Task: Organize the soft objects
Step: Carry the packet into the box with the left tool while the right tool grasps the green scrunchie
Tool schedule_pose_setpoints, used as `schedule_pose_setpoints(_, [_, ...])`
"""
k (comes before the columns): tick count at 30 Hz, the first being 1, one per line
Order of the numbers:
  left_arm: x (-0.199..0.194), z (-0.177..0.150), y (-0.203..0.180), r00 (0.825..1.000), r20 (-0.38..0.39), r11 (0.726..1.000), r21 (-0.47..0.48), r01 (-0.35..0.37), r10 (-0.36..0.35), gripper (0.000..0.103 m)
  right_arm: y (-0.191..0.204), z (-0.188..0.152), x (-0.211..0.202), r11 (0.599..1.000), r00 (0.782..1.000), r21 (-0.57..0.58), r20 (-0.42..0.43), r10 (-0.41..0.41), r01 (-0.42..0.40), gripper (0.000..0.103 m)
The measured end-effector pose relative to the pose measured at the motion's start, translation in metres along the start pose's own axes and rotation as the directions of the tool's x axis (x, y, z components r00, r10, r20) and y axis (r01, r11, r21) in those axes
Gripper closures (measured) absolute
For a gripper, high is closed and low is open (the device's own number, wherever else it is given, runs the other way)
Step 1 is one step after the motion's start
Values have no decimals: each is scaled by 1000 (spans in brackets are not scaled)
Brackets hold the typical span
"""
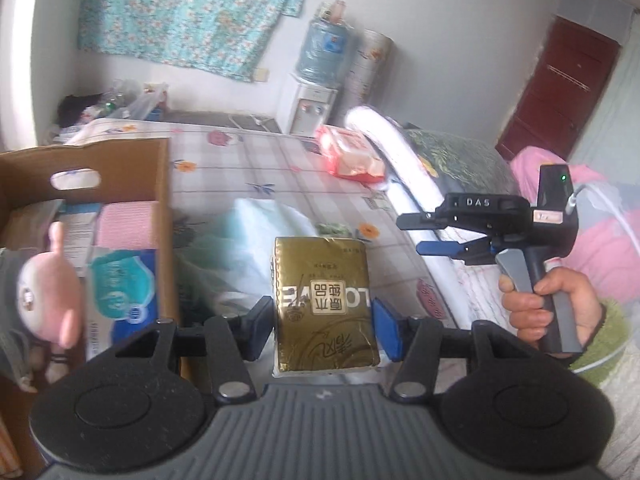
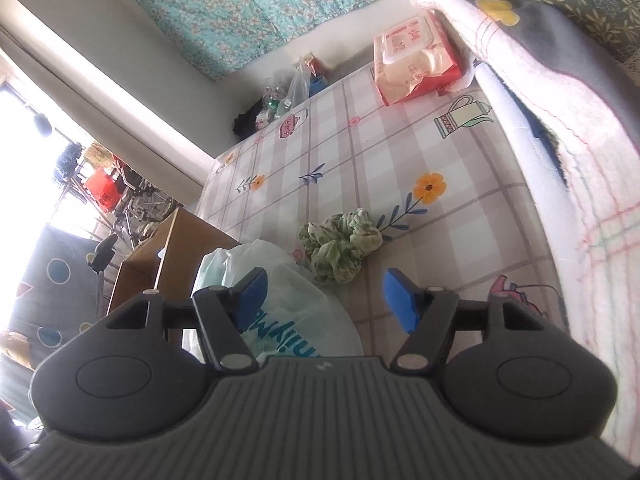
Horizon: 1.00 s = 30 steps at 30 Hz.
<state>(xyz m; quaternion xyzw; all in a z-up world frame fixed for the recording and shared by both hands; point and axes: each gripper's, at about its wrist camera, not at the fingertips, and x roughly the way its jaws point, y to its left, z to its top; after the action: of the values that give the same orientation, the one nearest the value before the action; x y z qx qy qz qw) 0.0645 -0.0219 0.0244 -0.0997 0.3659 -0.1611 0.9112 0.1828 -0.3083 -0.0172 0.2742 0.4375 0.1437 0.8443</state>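
From the left wrist view, the left gripper (image 1: 322,316) is clamped on a gold tissue pack (image 1: 324,304), its blue pads pressing both sides so the pack hangs clear above the bed (image 1: 256,168). To the left stands the cardboard box (image 1: 160,184), which already holds a pink towel (image 1: 126,226), a blue-and-white tissue pack (image 1: 122,284) and a pink plush toy (image 1: 48,292). A pale plastic bag (image 1: 256,236) lies between box and gold pack. On the right, a hand (image 1: 548,304) holds the right gripper (image 1: 412,234), whose jaws stand apart with nothing between them. A red wet-wipes pack (image 1: 352,156) lies further up the bed.

The pads hold only the lower part of the gold pack, so I judge that it could pivot or slip before it reaches the box; its front edge could also catch the box wall.

From the right wrist view, the right gripper (image 2: 324,296) is wide and empty above the plastic bag (image 2: 280,300). This view alone shows a crumpled green cloth (image 2: 340,246) just beside the bag, with the wet-wipes pack (image 2: 412,60) well apart. The gold pack and the box's contents appear only from the left wrist. The slick bag could slide off the pads if it is grabbed loosely.
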Motion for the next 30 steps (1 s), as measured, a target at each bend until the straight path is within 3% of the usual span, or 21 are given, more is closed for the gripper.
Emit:
schedule_pose_setpoints(3, [-22, 3, 39, 995, 22, 993, -75, -93, 94, 48, 6, 14, 44, 999, 998, -2, -40, -49, 49, 38])
schedule_pose_setpoints(9, [-49, -8, 109, 962, -6, 944, -189, -270, 274, 48, 5, 31, 108, 980, 978, -11, -62, -198, 198, 38])
schedule_pose_setpoints(13, [-53, -19, 145, 941, -79, 918, -205, -339, 330, 48, 14, 30, 121, 960, 963, -100, -43, -266, 261, 51])
schedule_pose_setpoints(17, [-47, -19, 162, 933, -126, 914, -194, -356, 337, 48, 24, 22, 123, 934, 949, -193, -43, -313, 300, 83])
schedule_pose_setpoints(19, [-45, -21, 171, 935, -141, 917, -195, -347, 324, 48, 27, 18, 122, 923, 944, -220, -32, -329, 314, 88])
schedule_pose_setpoints(22, [-36, -26, 184, 940, -187, 925, -203, -321, 285, 48, 25, 16, 109, 926, 945, -202, -1, -327, 320, 91])
schedule_pose_setpoints(25, [-31, -29, 188, 933, -225, 928, -184, -323, 280, 48, 27, 16, 85, 933, 949, -175, 53, -310, 314, 91])
schedule_pose_setpoints(30, [-19, -31, 194, 924, -279, 942, -137, -306, 260, 48, 37, 9, 28, 965, 967, -126, 138, -213, 230, 91])
